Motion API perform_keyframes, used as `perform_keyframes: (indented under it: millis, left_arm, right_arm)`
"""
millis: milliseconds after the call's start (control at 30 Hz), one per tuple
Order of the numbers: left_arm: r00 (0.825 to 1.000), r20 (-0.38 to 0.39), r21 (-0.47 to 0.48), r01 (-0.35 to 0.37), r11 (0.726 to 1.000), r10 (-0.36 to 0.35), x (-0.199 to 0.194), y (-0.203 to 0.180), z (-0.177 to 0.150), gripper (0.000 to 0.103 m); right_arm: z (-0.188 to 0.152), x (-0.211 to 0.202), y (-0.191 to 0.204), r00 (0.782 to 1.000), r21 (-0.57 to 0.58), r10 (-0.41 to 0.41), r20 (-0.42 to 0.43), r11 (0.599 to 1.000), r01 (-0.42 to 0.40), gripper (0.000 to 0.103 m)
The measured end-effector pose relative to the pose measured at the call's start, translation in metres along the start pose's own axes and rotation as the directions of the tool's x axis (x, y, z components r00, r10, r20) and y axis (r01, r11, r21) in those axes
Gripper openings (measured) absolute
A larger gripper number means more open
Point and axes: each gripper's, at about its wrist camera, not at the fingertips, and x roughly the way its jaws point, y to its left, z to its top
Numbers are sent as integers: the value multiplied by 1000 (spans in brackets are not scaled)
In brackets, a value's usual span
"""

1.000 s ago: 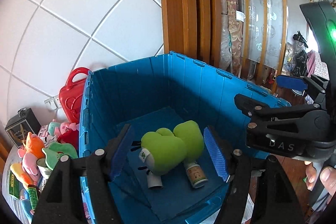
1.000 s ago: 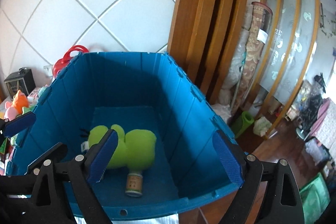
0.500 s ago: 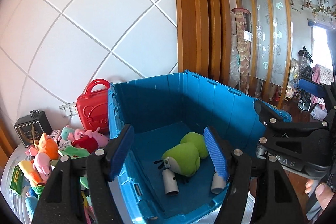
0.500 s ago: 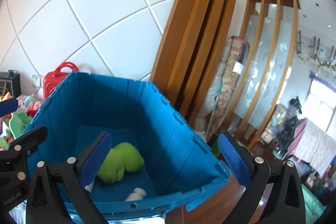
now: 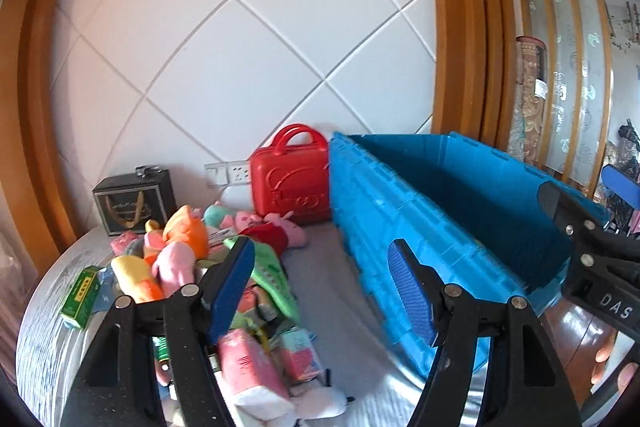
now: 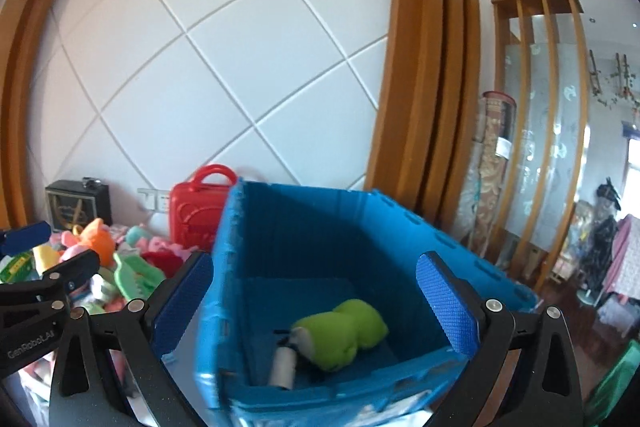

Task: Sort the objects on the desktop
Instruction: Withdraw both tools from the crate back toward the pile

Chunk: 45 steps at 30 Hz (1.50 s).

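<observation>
Toys [image 5: 192, 259] are seen heaped beyond the left jaws, the crate [image 6: 320, 227] beyond the right; both jaws stand open, empty.

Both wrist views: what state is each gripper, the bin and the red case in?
left gripper: open, empty
right gripper: open, empty, jaws just widened
blue bin: lidless, holds green plush and small bottle, both lying down
red case: closed, upright

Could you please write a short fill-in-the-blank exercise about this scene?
1. The green plush toy lies inside the ____ crate.
2. The case with a handle beside the crate is ____.
3. Both tongs, left and right, hold ____.

Missing words: blue; red; nothing
</observation>
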Motion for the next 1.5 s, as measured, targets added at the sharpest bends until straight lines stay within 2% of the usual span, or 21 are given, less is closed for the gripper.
perform_keyframes:
  millis: [167,267,433,600,767,900,1100,1200,1300,1333,1367,1400,1500]
  left_arm:
    - [995,-47,6,-83,997,83,-9,97,-35,69]
    - [985,-82,21,-151,988,153,-13,154,-61,69]
    - [965,-163,48,-200,979,205,-11,229,-108,69]
    - [945,-241,64,-210,976,220,-5,270,-159,69]
    - [936,-318,53,-142,988,152,4,277,-199,69]
    - [930,-355,65,-75,995,93,9,264,-224,69]
    - [913,-408,25,12,1000,-1,9,248,-252,69]
    - [908,-416,33,62,998,-43,3,239,-266,69]
    - [894,-444,26,73,997,-54,-2,232,-280,69]
    - [892,-448,14,75,997,-60,-5,230,-285,69]
    - [892,-448,8,72,997,-61,-7,226,-289,69]
    - [892,-448,8,68,998,-57,-9,223,-292,69]
    - [895,-443,8,57,998,-48,-13,211,-302,69]
  right_arm:
    - [-8,-15,85,995,21,97,34,995,-98,103]
    - [-18,-17,133,984,36,175,19,984,-175,103]
    - [-51,-8,204,978,9,178,-108,984,-179,103]
    - [-92,-9,241,962,16,158,-223,987,-158,103]
    - [-127,-9,262,935,-18,148,-321,987,-162,103]
    - [-155,-11,272,896,15,212,-390,974,-225,103]
    - [-197,-26,291,843,19,275,-462,953,-301,103]
    - [-211,-36,297,828,33,285,-483,951,-308,103]
    - [-224,-44,300,813,46,312,-491,942,-333,94]
    - [-228,-46,301,804,51,323,-498,937,-345,86]
    - [-232,-46,301,794,58,339,-505,931,-361,80]
    - [-236,-46,301,784,63,355,-509,924,-377,79]
    - [-247,-46,301,770,61,389,-506,907,-418,69]
